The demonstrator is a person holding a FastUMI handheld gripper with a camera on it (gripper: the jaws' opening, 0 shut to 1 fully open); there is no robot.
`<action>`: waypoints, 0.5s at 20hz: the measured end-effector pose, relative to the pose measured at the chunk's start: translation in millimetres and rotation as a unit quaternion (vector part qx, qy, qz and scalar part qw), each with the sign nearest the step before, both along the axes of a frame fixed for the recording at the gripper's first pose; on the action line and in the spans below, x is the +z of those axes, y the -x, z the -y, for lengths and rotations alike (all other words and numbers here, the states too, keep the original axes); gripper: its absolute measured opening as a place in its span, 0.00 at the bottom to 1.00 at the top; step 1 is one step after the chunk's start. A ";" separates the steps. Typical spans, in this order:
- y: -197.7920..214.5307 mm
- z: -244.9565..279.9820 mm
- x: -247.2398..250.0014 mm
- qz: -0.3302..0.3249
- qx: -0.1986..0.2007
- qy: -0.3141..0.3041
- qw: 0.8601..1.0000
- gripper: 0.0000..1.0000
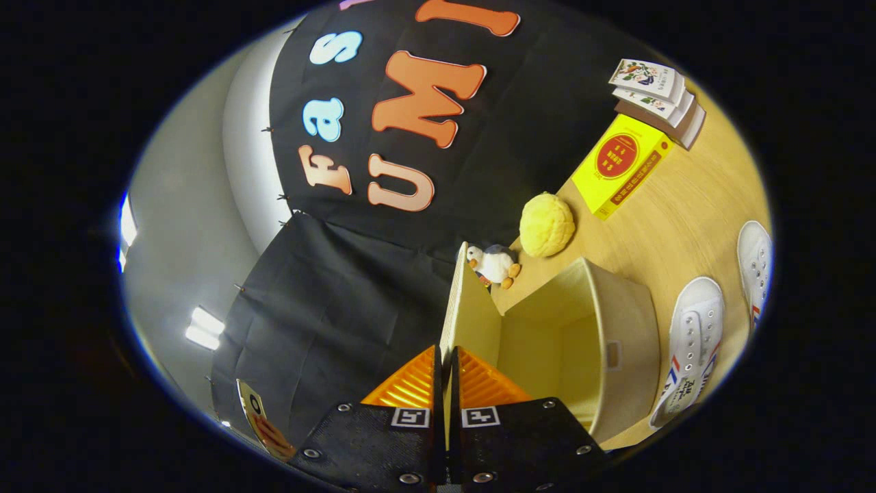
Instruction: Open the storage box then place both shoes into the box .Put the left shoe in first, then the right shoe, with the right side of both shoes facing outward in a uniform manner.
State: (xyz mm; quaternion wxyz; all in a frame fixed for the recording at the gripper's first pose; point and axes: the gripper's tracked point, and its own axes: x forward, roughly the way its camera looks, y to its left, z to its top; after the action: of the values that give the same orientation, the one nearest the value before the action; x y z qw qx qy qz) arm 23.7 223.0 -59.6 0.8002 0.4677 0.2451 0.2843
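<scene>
My gripper is shut on the cream lid of the storage box; both orange fingers press on the lid's thin edge. The lid stands swung up, and the box's pale interior lies open and empty just beyond the fingers. Beside the box's outer wall lies a white canvas shoe with red and blue stripes. A second white shoe rests farther out on the wooden table.
Behind the box sit a small plush bird and a yellow bumpy ball. A yellow box and a stack of books lie farther back on the table.
</scene>
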 end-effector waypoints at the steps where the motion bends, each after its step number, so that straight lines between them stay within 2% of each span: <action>1: -0.7 -8.9 5.7 0.006 0.003 0.000 1.000 0.03; 10: -8.1 -96.6 36.3 0.043 0.029 0.032 0.998 0.03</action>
State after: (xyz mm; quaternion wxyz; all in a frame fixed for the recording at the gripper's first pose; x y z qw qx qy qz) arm 31.7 319.6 -23.3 0.8161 0.4216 0.2331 0.3192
